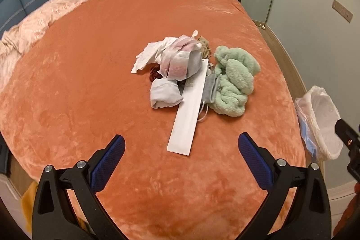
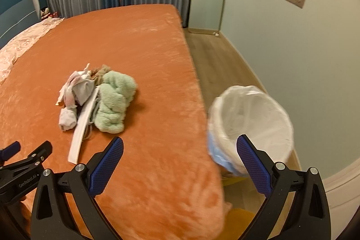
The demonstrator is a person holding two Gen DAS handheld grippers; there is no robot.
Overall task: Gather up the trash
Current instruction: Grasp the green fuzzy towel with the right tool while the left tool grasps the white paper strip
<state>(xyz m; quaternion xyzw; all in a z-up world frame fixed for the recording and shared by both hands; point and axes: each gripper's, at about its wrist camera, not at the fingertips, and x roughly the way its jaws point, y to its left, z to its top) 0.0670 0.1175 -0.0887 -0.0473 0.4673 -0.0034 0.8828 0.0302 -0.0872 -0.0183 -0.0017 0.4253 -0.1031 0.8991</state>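
1. Above the near edge of the orange bed (image 1: 90, 82), the left gripper (image 1: 181, 145) hangs with its jaws spread wide; nothing lies between the blue pads (image 1: 108, 163) and they touch nothing.
2. The right gripper (image 2: 180, 147) is likewise spread wide and empty, one finger over the bed's corner, the other in front of the trash bin (image 2: 265, 105).
3. The pile of trash sits near the middle of the bed, well apart from both grippers: a long white paper sleeve (image 1: 190, 114) pointing toward the left gripper, a crumpled white tissue (image 1: 149, 55), a translucent white wrapper (image 1: 180, 62), a small grey-white bundle (image 1: 165, 93), a dark red scrap (image 1: 154, 75), and a green fluffy cloth (image 1: 234, 80) touching the sleeve's right side.
4. The left wrist view shows the pile close and sharp, with a thin white cord (image 1: 203, 111) beside the sleeve; of the bin it catches only a part at the right edge.
5. The right wrist view shows the whole bin mouth, lined with a white bag, standing on the wooden floor (image 2: 216, 64) just beside the bed's right edge. It also shows the left gripper's black frame at lower left.
6. A pink blanket (image 1: 33, 24) lies bunched along the bed's far left side.
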